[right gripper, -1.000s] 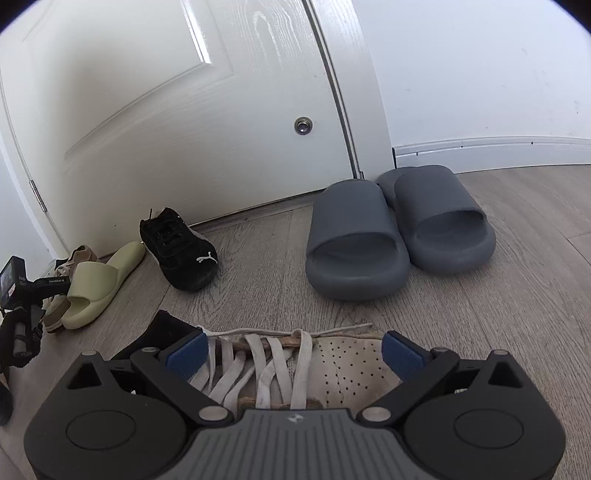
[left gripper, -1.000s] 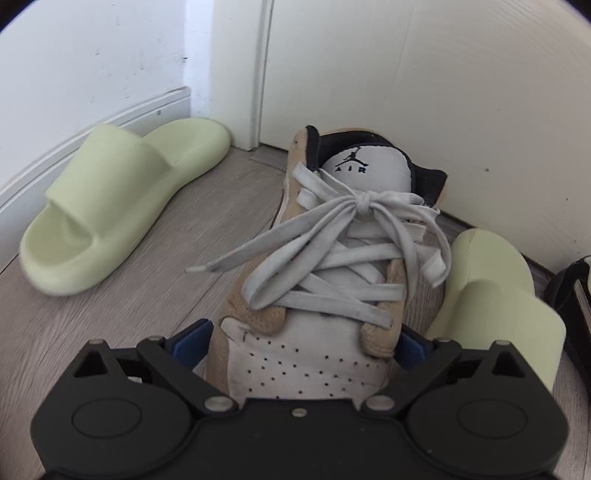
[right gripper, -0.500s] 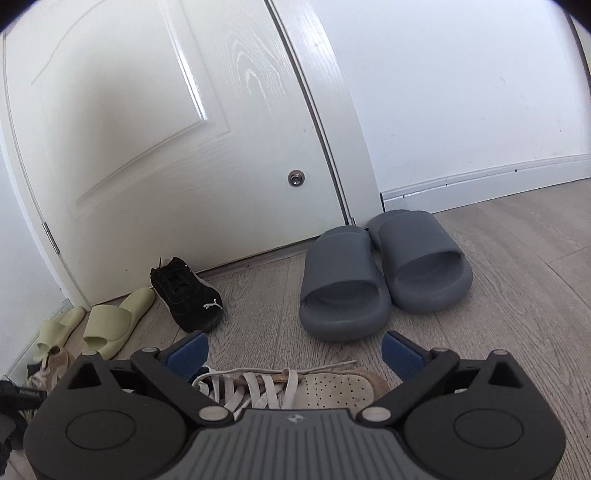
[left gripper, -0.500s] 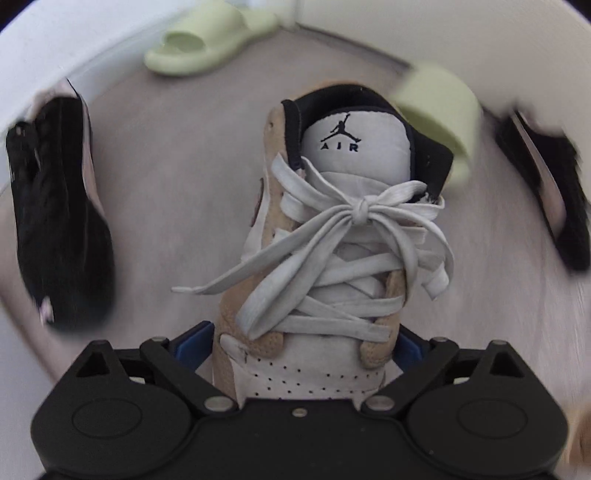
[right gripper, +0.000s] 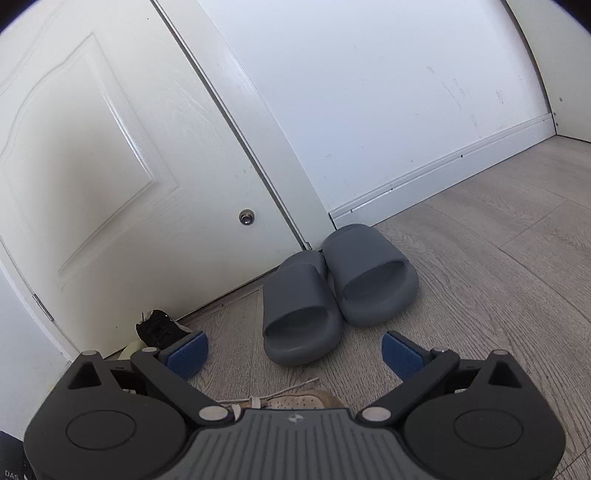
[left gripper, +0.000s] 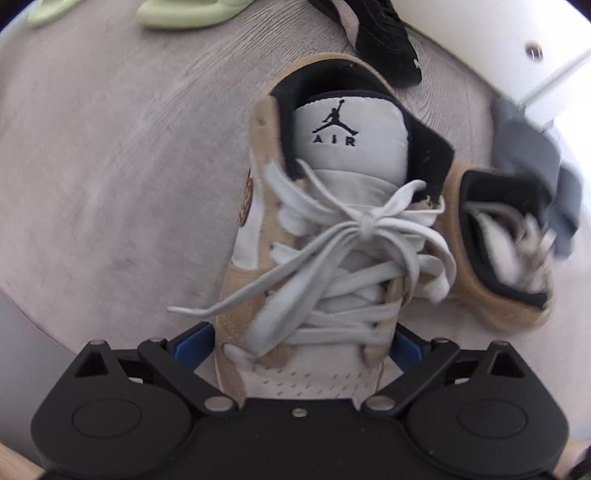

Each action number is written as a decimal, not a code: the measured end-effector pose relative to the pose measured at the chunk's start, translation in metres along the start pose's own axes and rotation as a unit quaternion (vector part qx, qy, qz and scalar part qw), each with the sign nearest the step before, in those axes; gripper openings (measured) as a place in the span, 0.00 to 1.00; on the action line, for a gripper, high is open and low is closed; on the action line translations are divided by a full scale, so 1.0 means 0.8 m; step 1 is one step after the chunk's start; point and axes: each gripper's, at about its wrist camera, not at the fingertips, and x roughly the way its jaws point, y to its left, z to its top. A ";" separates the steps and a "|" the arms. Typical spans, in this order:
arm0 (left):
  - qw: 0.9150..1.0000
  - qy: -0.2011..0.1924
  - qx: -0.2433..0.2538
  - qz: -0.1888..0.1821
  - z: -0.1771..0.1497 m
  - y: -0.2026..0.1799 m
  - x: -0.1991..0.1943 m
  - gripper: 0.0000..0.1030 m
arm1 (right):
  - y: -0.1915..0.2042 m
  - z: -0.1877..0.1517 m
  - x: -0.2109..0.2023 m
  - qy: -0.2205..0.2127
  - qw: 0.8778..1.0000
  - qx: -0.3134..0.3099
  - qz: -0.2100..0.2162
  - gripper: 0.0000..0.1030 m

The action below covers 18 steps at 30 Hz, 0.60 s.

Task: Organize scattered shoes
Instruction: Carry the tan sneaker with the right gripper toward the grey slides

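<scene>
Two grippers are at work over the wood floor [right gripper: 480,258], and the risks run from the room down to a lace. Biggest is the white door [right gripper: 110,166]: shoes lie along its foot, so any shoe set down there blocks its swing or gets shoved when it opens.

Next are the grey slides [right gripper: 332,291], paired side by side just in front of the door frame. A careless sweep with a carried shoe may knock that tidy pair apart.

In the left wrist view, the left gripper [left gripper: 297,341] clamps the toe end of the tan and white sneaker [left gripper: 332,221], pads pressed to both sides of the forefoot. Held only at the toe, the heel hangs far out; my guess is that a quick swing lets it twist or slide out. Its mate, the second tan sneaker [left gripper: 506,258], lies just to the right on the floor, blurred, and the two could collide on the way down.

A black sneaker [left gripper: 380,40] and a green slide [left gripper: 188,14] lie beyond, near the door; both are in the way if the carried shoe drifts there.

The right gripper [right gripper: 295,356] stands wide, holding nothing, above the toe of the mate.

Smallest is the loose lace end [left gripper: 207,310], dangling left of the held sneaker: it may snag.
</scene>
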 end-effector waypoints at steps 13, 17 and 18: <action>0.973 -0.195 0.098 -0.075 -0.045 0.099 -0.145 0.93 | 0.092 -0.035 0.057 0.118 0.935 -0.316 0.108 0.97; 0.978 -0.175 0.016 -0.109 -0.014 0.134 -0.133 0.93 | 0.113 -0.041 0.085 0.151 0.891 -0.403 0.148 0.97; 0.976 -0.185 0.010 -0.115 -0.010 0.136 -0.136 0.93 | 0.117 -0.043 0.089 0.163 0.879 -0.419 0.158 0.97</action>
